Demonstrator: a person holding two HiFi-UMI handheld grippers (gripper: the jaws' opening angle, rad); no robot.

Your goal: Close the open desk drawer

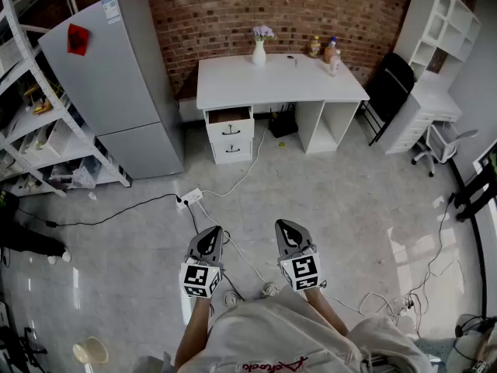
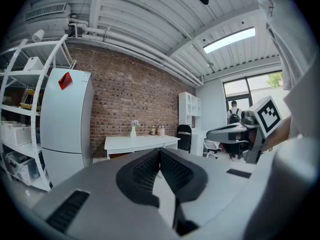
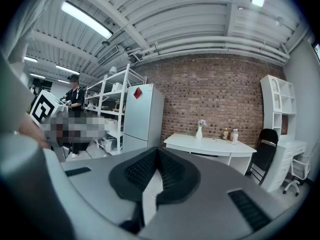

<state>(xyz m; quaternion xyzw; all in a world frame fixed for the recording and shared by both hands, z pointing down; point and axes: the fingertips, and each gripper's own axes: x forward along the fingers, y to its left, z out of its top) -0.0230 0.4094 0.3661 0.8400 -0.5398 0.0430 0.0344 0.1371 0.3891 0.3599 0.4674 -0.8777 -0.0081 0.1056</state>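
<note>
Left gripper [image 1: 208, 239] and right gripper [image 1: 289, 235]: jaws pressed together, pinching nothing, side by side over grey floor [image 1: 334, 200]. Well apart, against brick wall [image 1: 233, 6]: white desk [image 1: 272, 88], top drawer [image 1: 230, 123] pulled partly out. White vase [image 1: 259, 51] on desktop; grey refrigerator [image 1: 116, 76] near desk's left.

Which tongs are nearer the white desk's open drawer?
Left. The left tongs nearly line up with the open white desk drawer; the right tongs stand off to its right.
</note>
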